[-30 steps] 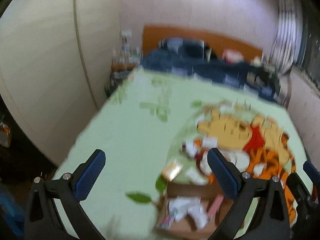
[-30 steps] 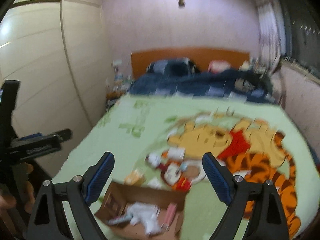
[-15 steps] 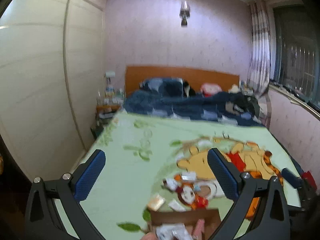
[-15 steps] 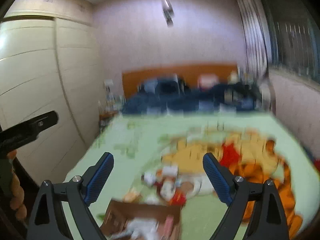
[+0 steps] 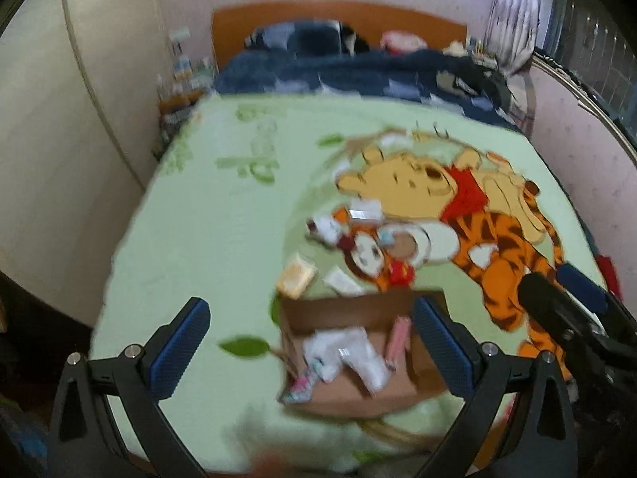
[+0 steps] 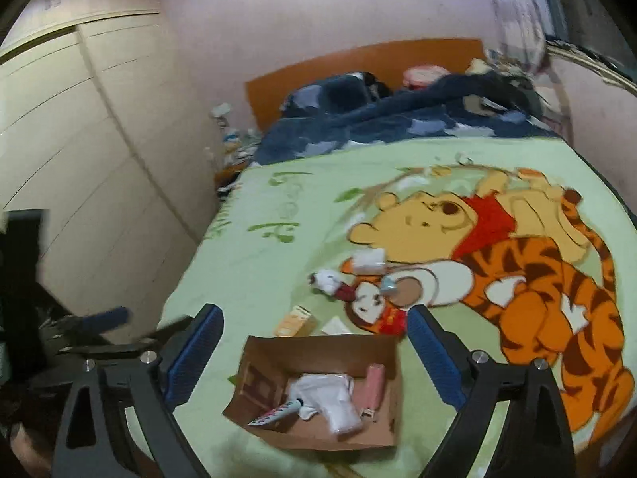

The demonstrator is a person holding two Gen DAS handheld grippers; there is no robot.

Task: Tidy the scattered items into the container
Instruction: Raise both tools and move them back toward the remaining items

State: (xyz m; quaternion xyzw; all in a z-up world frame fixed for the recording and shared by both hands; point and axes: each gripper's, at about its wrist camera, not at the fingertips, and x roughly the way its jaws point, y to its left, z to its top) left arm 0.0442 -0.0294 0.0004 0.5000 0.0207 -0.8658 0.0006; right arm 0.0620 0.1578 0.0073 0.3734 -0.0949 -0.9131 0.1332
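Cardboard box (image 6: 318, 390) on the bed (image 6: 254, 275) is already holding several things, but you are leaving a yellow packet (image 6: 296, 320) and other bits just beyond it, with left gripper (image 5: 310, 348) and right gripper (image 6: 314, 354) hovering open and empty.

Home bedroom: bed (image 6: 398, 215), headboard (image 6: 358, 63), wardrobe (image 6: 79, 139).

Both grippers are up in the air with nothing in them. The left gripper (image 5: 310, 338) has its jaws spread wide, blue pads facing each other across the gap. Same deal with the right gripper (image 6: 314, 342), jaws wide apart. From the left wrist view the right one pokes in at the right edge; from the right wrist view the left one shows at the left edge, blurry.
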